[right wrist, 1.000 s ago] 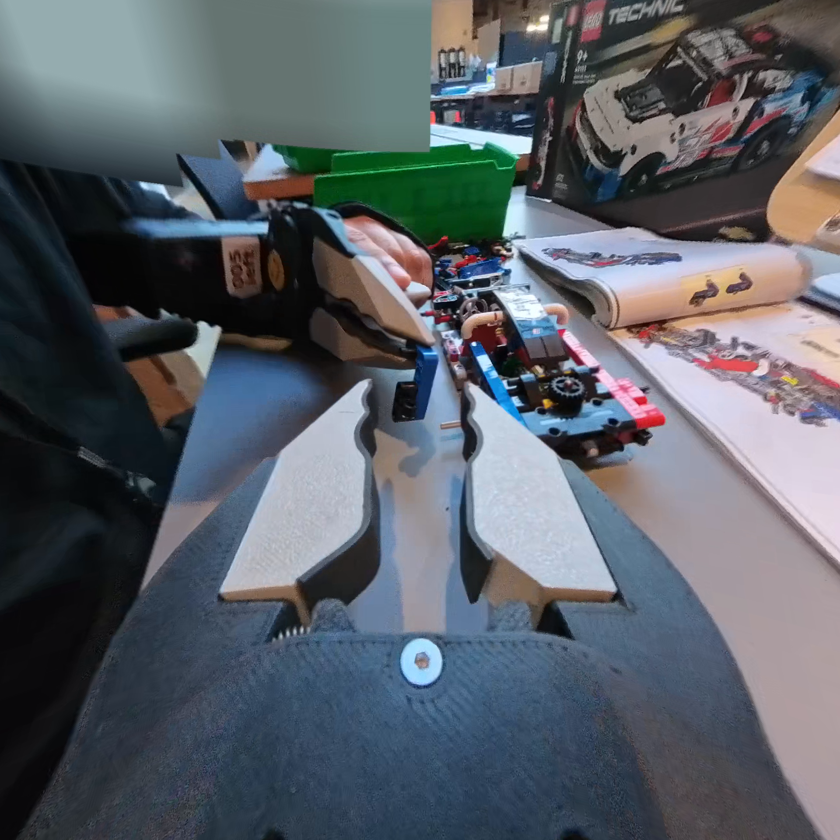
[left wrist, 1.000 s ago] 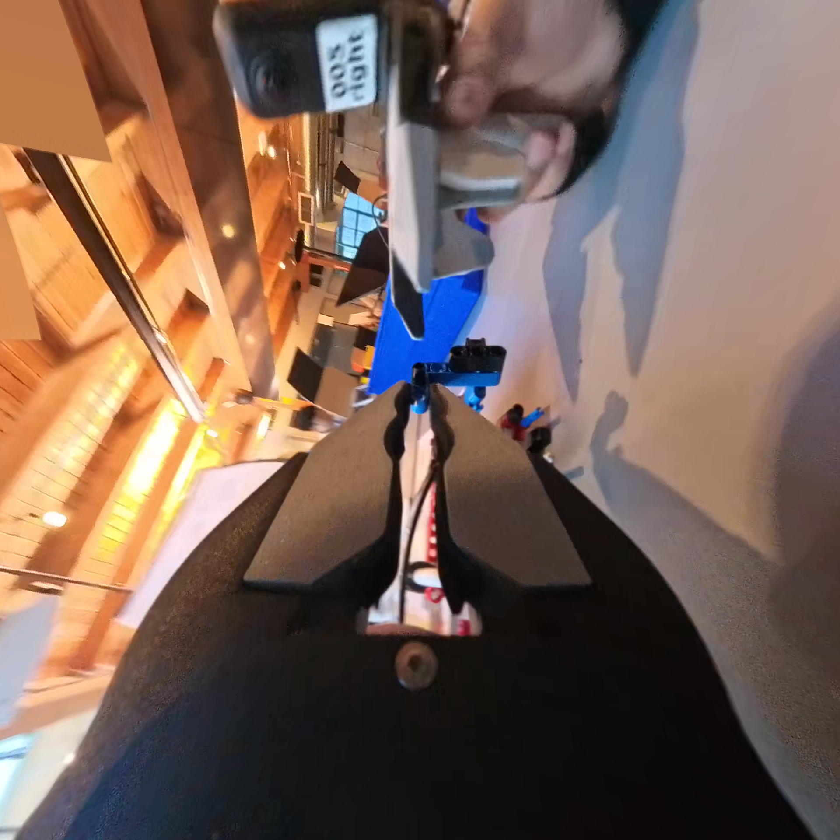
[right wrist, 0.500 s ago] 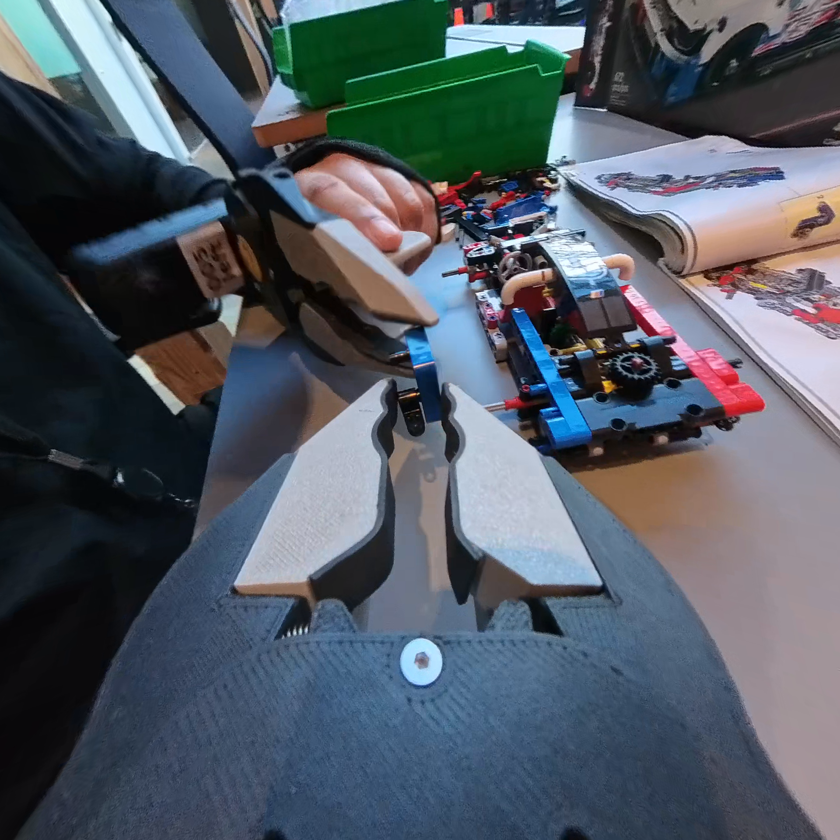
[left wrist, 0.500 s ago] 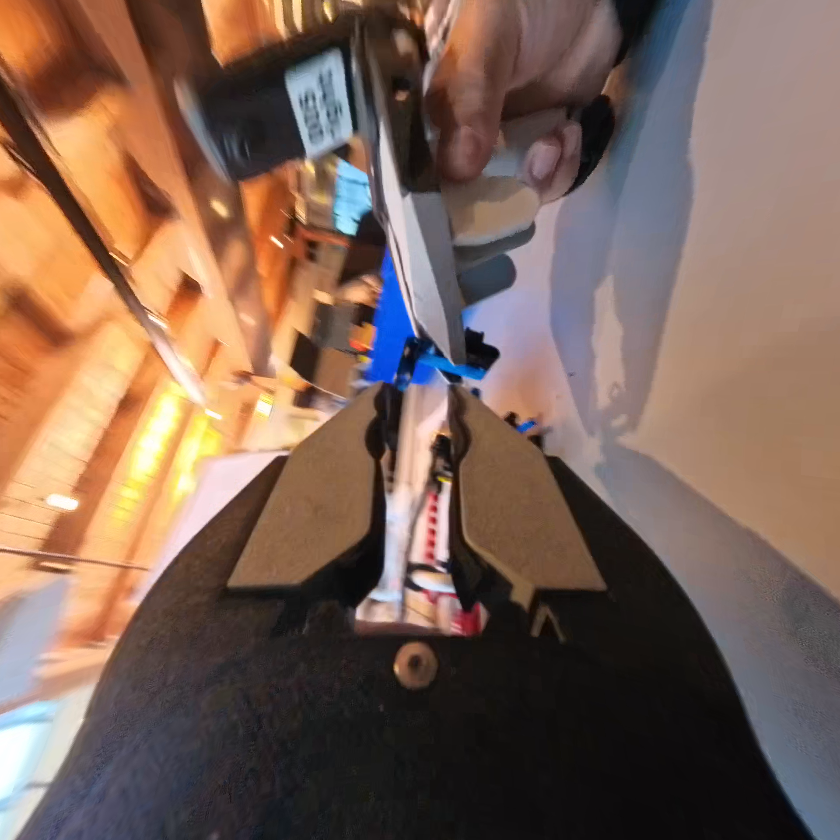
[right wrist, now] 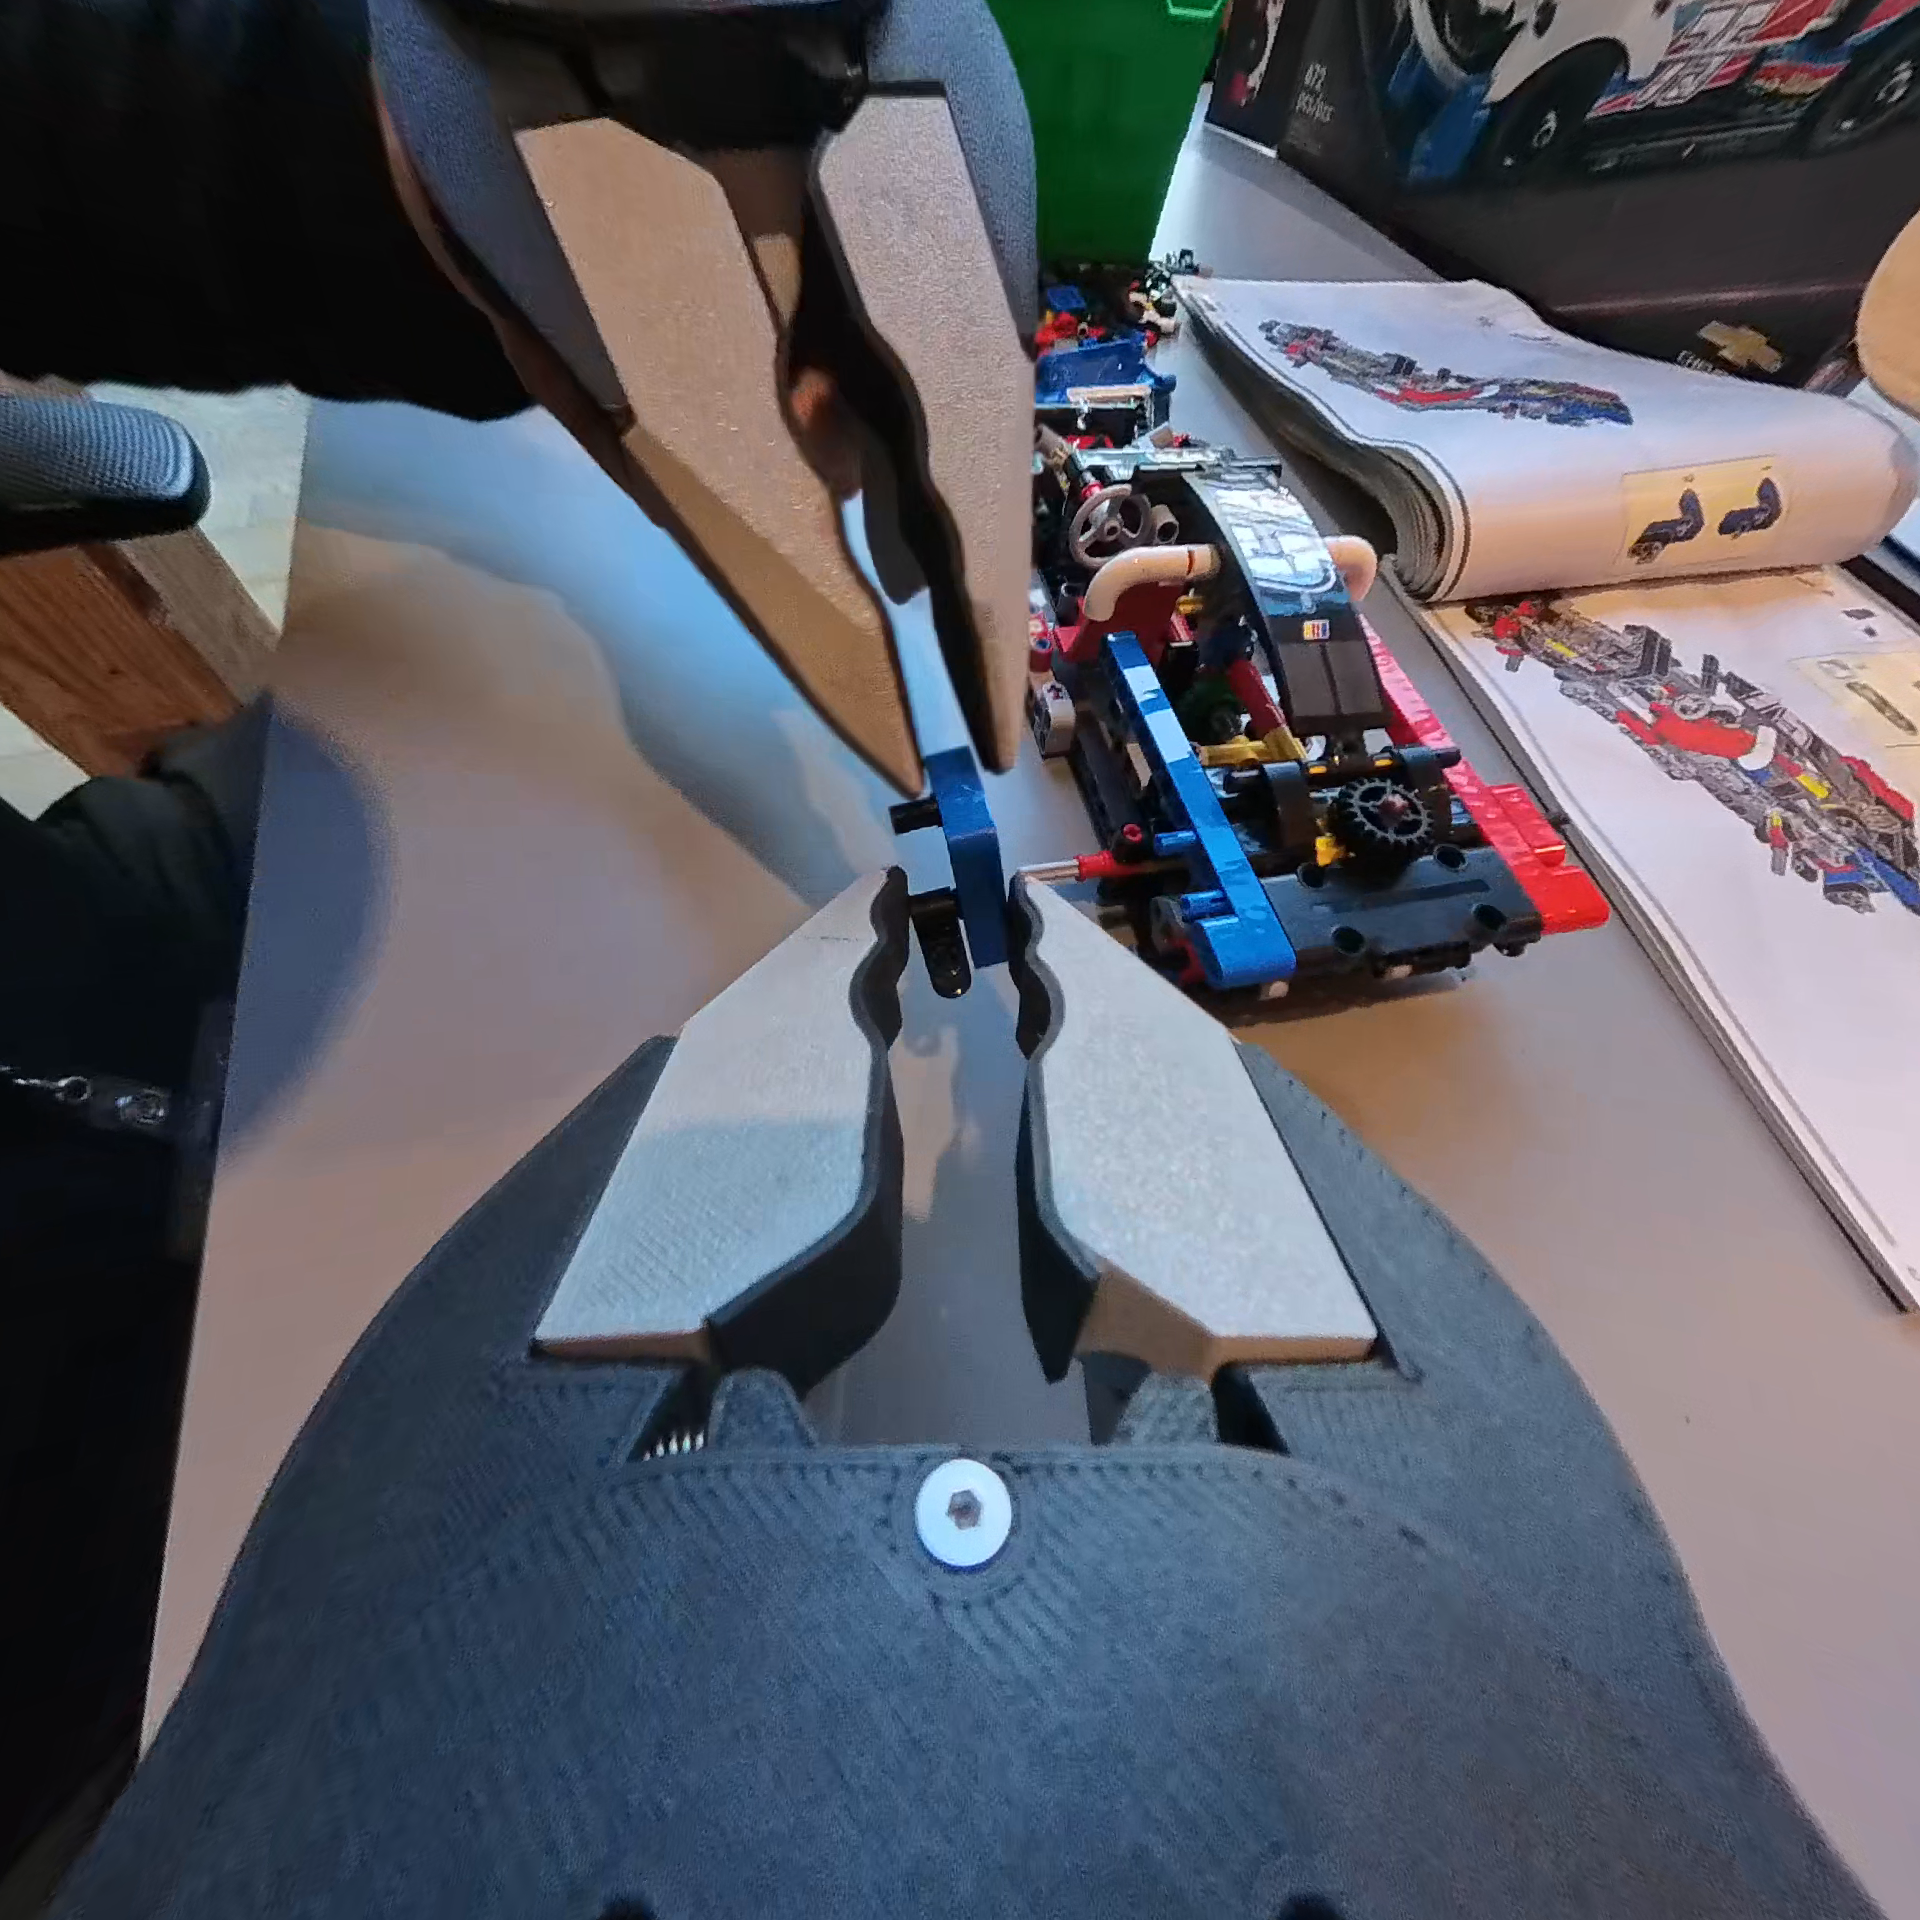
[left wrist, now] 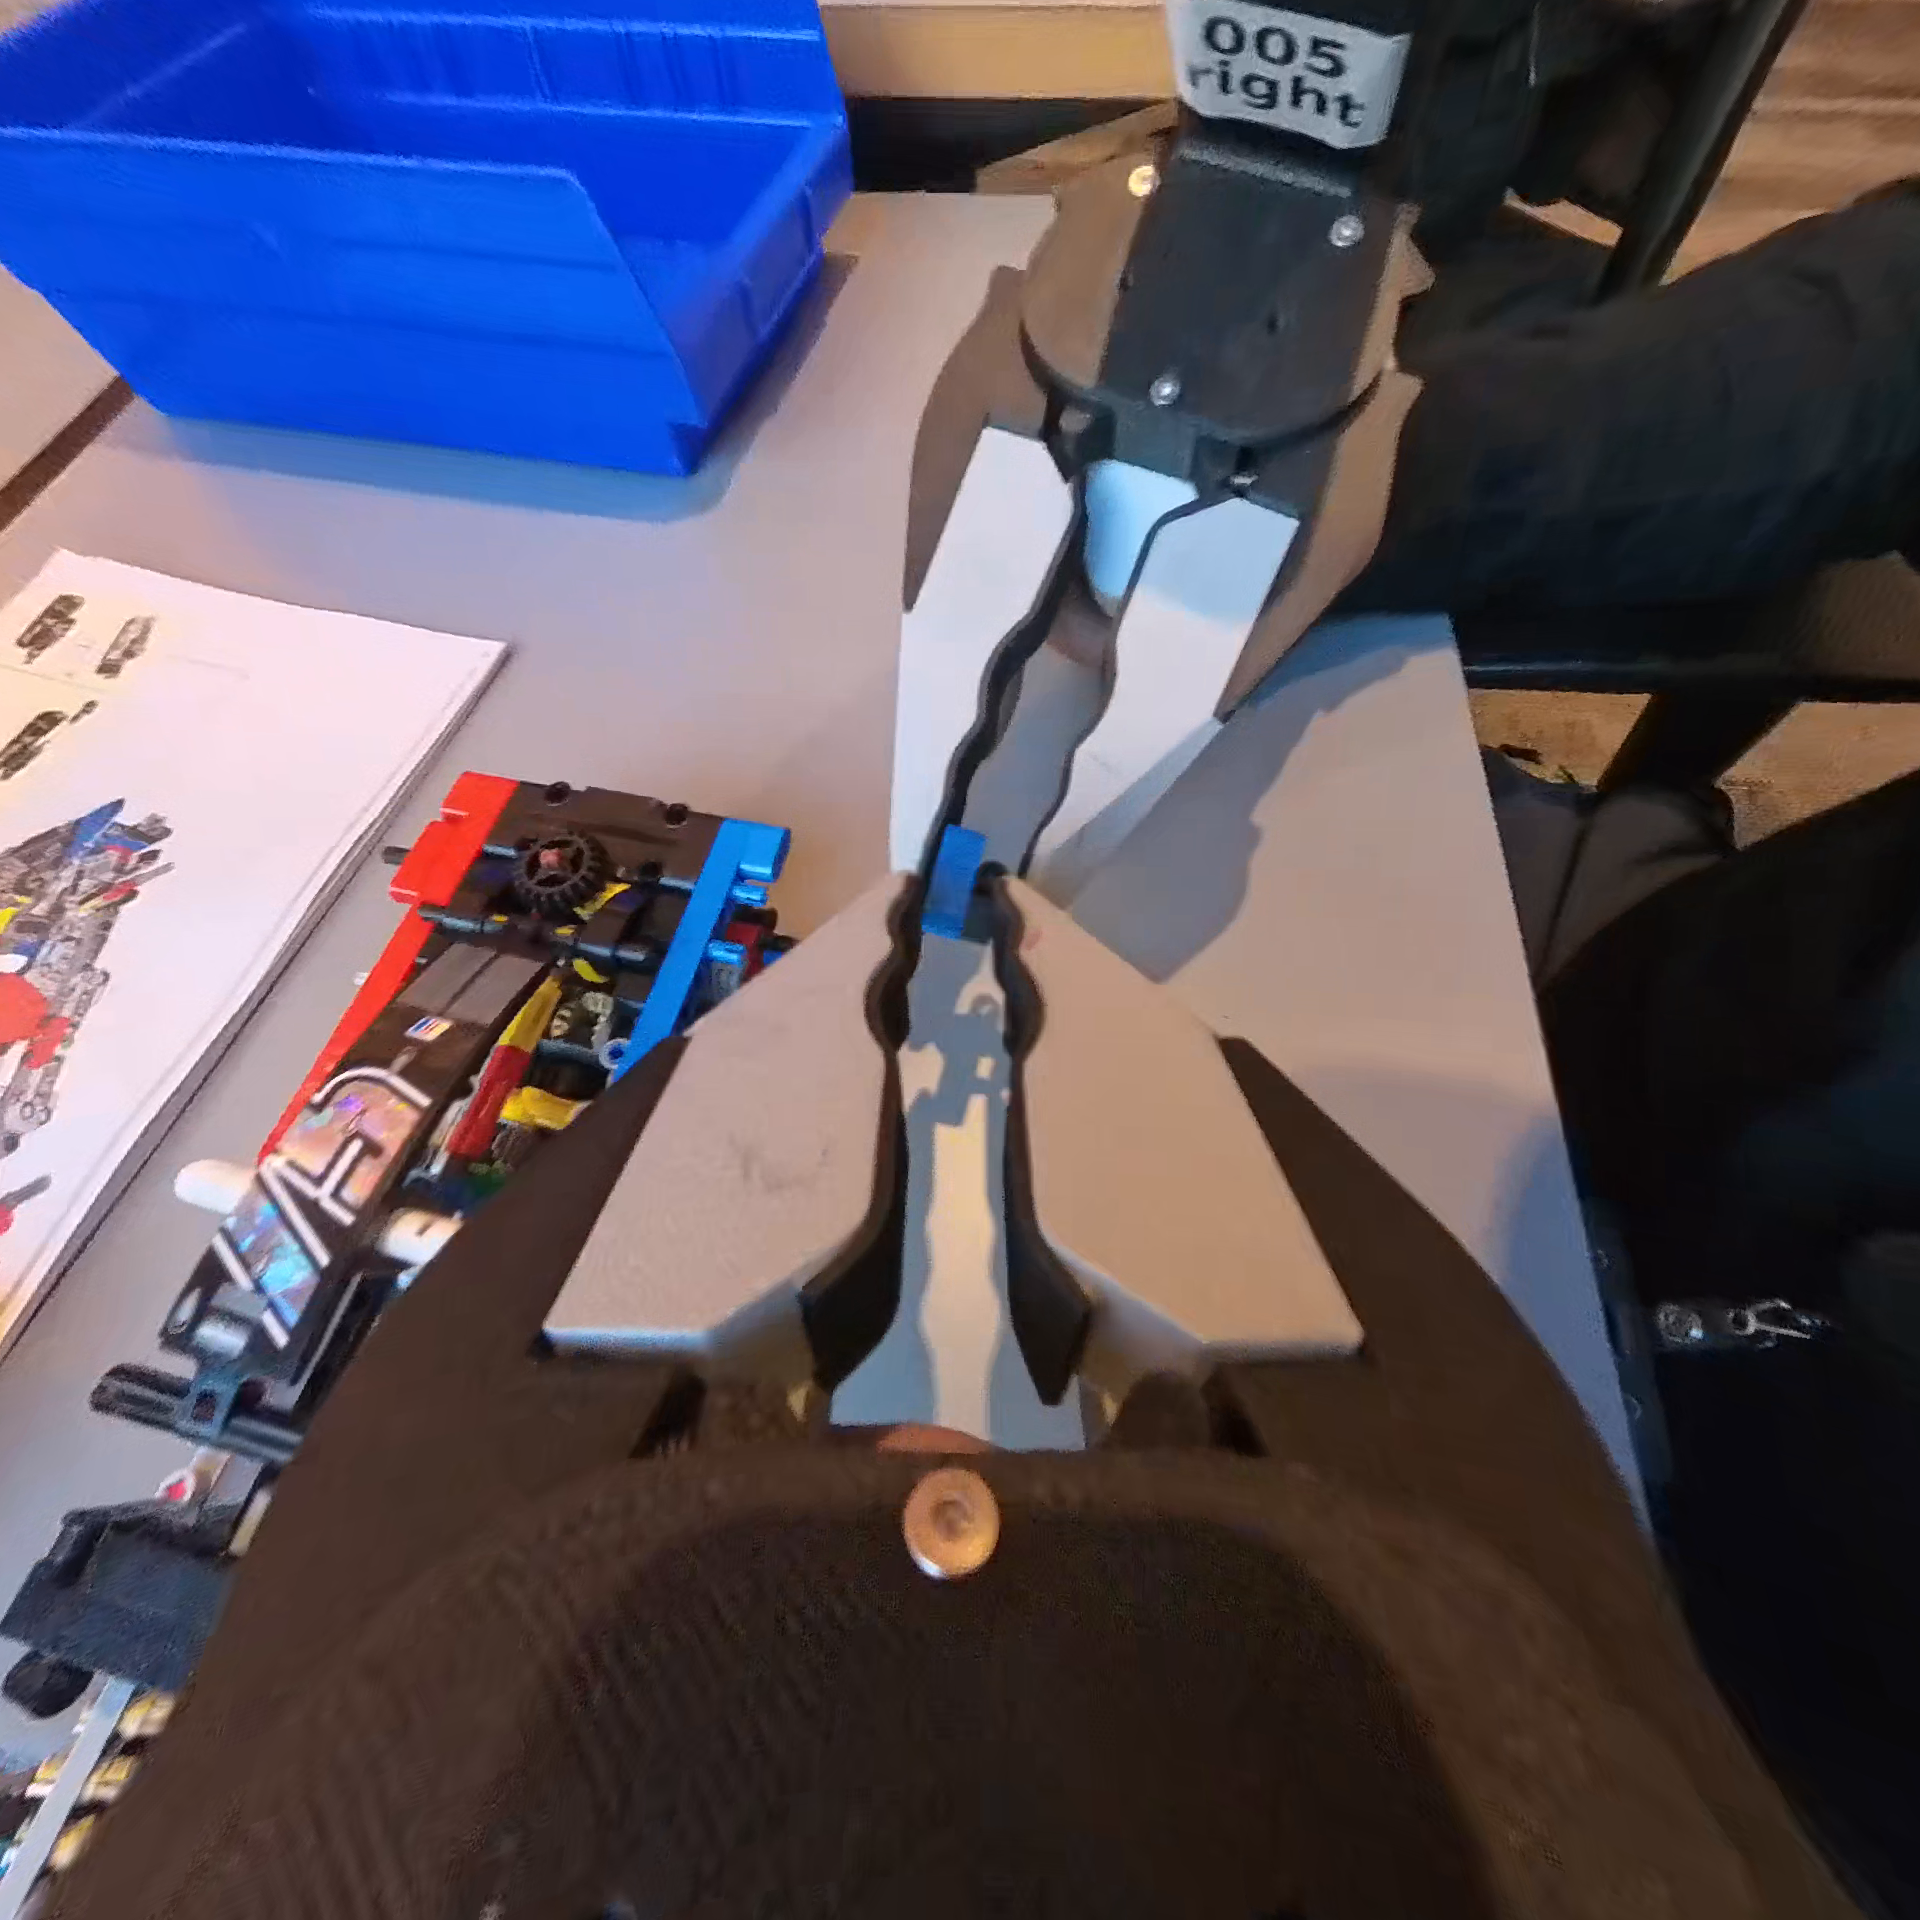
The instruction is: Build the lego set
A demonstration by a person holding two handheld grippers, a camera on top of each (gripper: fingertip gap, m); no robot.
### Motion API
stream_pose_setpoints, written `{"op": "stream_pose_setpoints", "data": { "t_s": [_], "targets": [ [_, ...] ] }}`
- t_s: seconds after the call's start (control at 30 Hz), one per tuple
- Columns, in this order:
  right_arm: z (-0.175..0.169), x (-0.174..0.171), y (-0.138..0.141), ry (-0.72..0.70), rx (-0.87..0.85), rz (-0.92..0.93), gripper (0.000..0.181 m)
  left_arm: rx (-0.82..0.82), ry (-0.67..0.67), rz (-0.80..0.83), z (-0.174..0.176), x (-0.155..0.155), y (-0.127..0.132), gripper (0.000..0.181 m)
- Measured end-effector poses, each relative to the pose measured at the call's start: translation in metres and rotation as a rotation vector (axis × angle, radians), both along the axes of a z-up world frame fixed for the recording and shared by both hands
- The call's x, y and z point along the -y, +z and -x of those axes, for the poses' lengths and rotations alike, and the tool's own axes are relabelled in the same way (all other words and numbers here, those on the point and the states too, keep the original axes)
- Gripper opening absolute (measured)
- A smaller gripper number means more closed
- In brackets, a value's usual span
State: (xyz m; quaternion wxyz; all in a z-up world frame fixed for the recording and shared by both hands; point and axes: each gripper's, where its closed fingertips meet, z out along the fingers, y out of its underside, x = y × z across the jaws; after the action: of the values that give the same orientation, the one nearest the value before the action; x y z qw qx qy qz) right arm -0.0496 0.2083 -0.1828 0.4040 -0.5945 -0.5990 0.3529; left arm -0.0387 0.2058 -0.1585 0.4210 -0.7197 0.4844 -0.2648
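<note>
We find both tongs meeting tip to tip over bare table, with one small blue beam between them. The left gripper has its jaws narrowed onto the beam's upper end; in the right wrist view its two fingers pinch that end from above. The right gripper stands at the beam's lower end with its jaws narrowed around it. Its right finger appears to touch the blue face, while a short black connector on the beam fills the gap toward its left finger. We judge that it grips beam and connector together, though the contact on the connector side is not plain.

The partly built car lies on the table just to the right of the right gripper's tips, apart from both tongs. Its chassis, red and blue side beams, a black gear, a steering wheel and a stickered panel are in place. No wheels or outer body show on it. The open instruction booklet lies beyond the car, the set's box farther back, and a blue bin ahead of the left gripper.

Our judgement: the build is at a middle stage. The small sub-assembly in the tongs is yet to be joined to the car, and much bodywork remains.
</note>
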Motion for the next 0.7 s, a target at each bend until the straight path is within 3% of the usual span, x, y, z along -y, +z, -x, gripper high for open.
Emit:
{"op": "stream_pose_setpoints", "data": {
  "t_s": [0.03,0.43,0.7],
  "targets": [
    [0.000,0.000,-0.002,0.001,0.006,0.002,0.016,-0.011,-0.008,-0.002,-0.002,0.002,-0.001,0.016],
    [0.000,-0.003,-0.009,0.020,0.026,-0.017,0.017,-0.142,-0.074,-0.018,0.000,-0.002,-0.011,0.005],
    [-0.018,-0.040,0.012,-0.060,-0.032,-0.032,0.027,-0.256,-0.068,-0.019,0.009,-0.023,-0.018,0.005]
  ]
}}
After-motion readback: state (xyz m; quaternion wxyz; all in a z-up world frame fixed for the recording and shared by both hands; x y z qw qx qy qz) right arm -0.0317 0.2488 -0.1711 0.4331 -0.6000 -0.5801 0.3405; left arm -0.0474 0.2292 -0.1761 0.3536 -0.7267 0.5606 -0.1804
